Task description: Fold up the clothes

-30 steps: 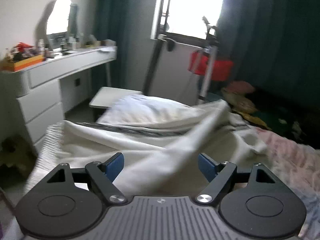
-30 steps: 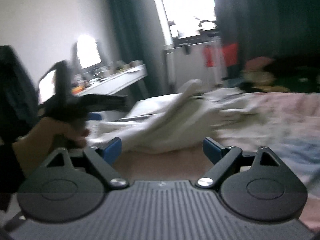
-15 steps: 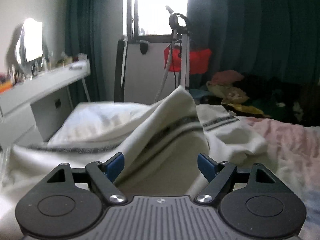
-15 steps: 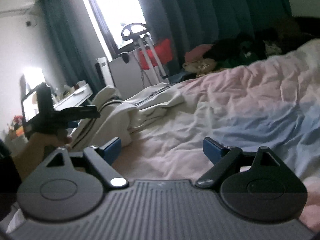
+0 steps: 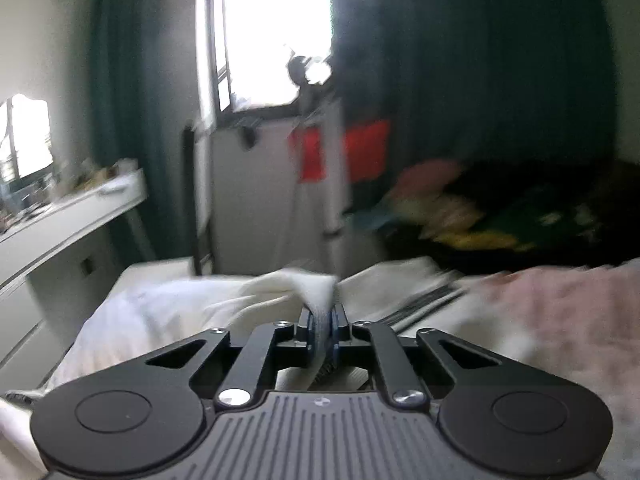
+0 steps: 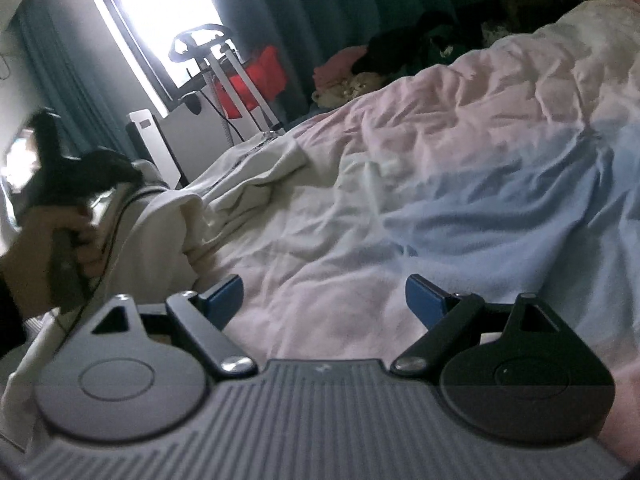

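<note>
The bed (image 6: 460,184) filled most of the room in front of me, w/ a crumpled pink and light-blue duvet (image 6: 500,216) over it. Behind it hung dark teal curtains (image 5: 460,80) on both sides of a very bright window (image 5: 272,32). Under the window stood a white cabinet (image 6: 188,140) and a pale metal stand (image 6: 232,68) w/ something red (image 6: 260,76) on it; I could not tell what the red thing was. A white dressing table (image 5: 68,224) was at the left wall, its top full of small items, too blurred to name. At the far side of the bed lay a pile of mixed clothes (image 6: 360,76), dark, pink and yellowish.

The cream garment (image 6: 240,184) w/ dark stripes lay bunched on the left part of the bed, on top of the duvet, one part spread flat toward the window, another part pulled up.

The left gripper (image 5: 322,322) was clenched on a fold of that garment: the blue pads were pressed together w/ the cloth between them, and the cloth rose in a small peak just past the tips. In the right wrist view a hand (image 6: 44,252) held this gripper's handle, beside the lifted cloth; the view there was blurred.

The right gripper (image 6: 324,300) was released, jaws wide apart, nothing between them, approx. over bare duvet and well apart from the garment.
</note>
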